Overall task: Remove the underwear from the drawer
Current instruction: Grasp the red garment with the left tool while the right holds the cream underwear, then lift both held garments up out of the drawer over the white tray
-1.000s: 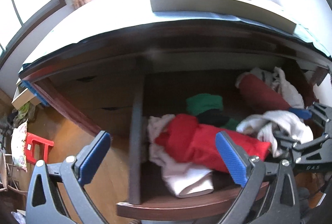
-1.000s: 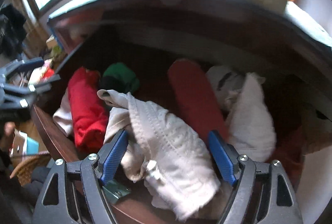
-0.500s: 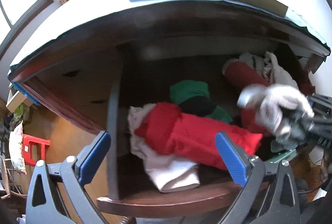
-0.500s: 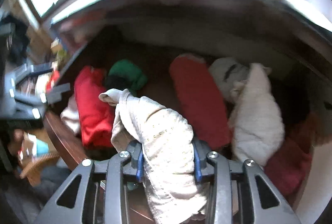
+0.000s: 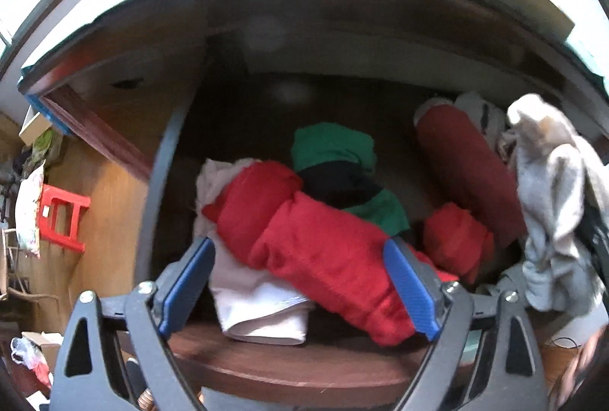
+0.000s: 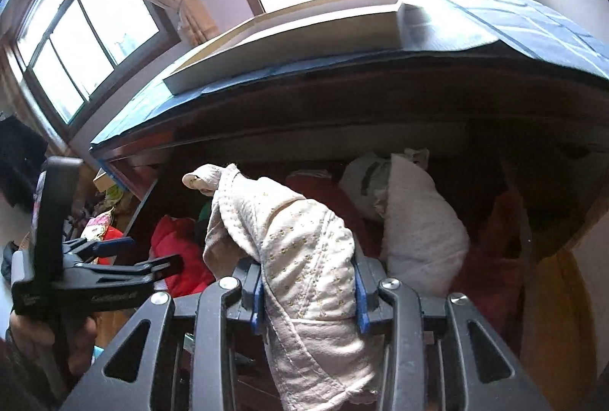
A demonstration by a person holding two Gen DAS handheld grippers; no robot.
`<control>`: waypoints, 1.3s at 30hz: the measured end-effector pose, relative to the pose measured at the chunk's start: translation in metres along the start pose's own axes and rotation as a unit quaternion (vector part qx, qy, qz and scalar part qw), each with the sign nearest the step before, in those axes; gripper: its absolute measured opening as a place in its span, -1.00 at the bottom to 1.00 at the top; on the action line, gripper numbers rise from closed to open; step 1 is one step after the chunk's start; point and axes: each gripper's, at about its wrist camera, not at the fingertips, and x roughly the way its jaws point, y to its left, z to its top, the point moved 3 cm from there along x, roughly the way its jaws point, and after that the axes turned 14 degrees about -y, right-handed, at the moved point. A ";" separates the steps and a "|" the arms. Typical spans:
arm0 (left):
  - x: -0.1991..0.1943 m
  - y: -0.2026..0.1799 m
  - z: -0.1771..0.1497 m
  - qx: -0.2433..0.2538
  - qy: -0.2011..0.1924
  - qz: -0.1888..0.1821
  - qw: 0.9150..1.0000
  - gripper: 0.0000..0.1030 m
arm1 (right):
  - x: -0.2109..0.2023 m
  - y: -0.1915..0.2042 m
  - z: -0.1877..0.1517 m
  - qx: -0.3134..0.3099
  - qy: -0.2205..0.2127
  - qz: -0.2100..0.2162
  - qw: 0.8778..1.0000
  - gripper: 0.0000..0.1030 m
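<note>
My right gripper (image 6: 308, 291) is shut on a cream dotted underwear (image 6: 300, 251) and holds it lifted above the open drawer (image 5: 297, 369); the cloth also hangs at the right of the left wrist view (image 5: 552, 205). My left gripper (image 5: 300, 285) is open and empty, its blue pads either side of a red rolled garment (image 5: 316, 247) at the drawer's front. The left gripper also shows in the right wrist view (image 6: 114, 258), at the left.
The drawer holds a white folded cloth (image 5: 255, 300), a green and black piece (image 5: 335, 152), a dark red roll (image 5: 464, 171) and a white bundle (image 6: 418, 224). A flat board (image 6: 289, 30) lies on the cabinet top. A red stool (image 5: 61, 216) stands on the floor at left.
My right gripper closed on the cream underwear and lifted it up out of the drawer. My left gripper moved closer to the red garment, still open.
</note>
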 end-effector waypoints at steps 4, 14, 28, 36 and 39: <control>0.010 -0.005 0.001 -0.011 0.014 0.017 1.000 0.80 | -0.004 0.000 0.000 0.001 -0.006 0.006 1.000 -0.27; 0.033 0.002 0.001 -0.052 0.019 -0.019 0.998 0.48 | 0.002 -0.011 -0.005 0.024 0.008 0.011 1.000 -0.27; -0.014 0.011 0.002 -0.018 -0.054 -0.111 0.992 -0.11 | -0.014 -0.013 0.007 0.042 -0.023 -0.007 0.999 -0.27; -0.052 0.019 0.024 0.004 -0.119 -0.120 0.986 -0.15 | -0.026 -0.014 0.017 0.060 -0.044 -0.003 0.997 -0.27; -0.068 0.018 0.033 0.013 -0.137 -0.132 0.982 -0.15 | -0.035 -0.012 0.026 0.064 -0.055 0.004 0.996 -0.27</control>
